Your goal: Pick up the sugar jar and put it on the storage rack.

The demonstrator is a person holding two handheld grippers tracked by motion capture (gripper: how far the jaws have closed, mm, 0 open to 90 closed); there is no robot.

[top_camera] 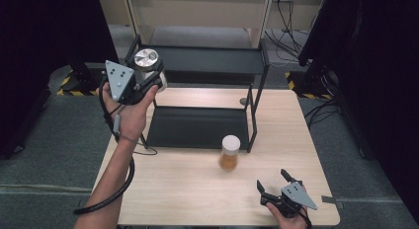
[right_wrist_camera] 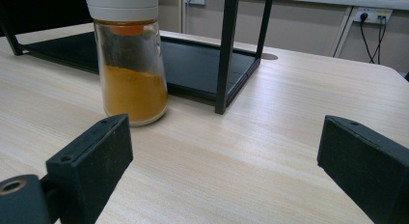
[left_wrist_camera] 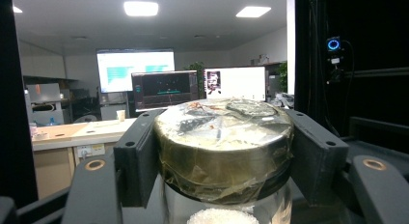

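Observation:
My left gripper is raised at the left end of the black two-tier shelf, level with its upper tier. It is shut on a glass jar with a silver lid; in the left gripper view both black pads clamp the jar's taped lid, and white grains show inside below. A glass shaker of orange powder with a white cap stands on the table in front of the shelf's lower tier. My right gripper rests near the table's front right edge, open, pointing toward the shaker with nothing between its pads.
The shelf's lower tier lies flat on the wooden table, and its thin front post stands just right of the shaker. Grey floor surrounds the table; dark panels stand left and right.

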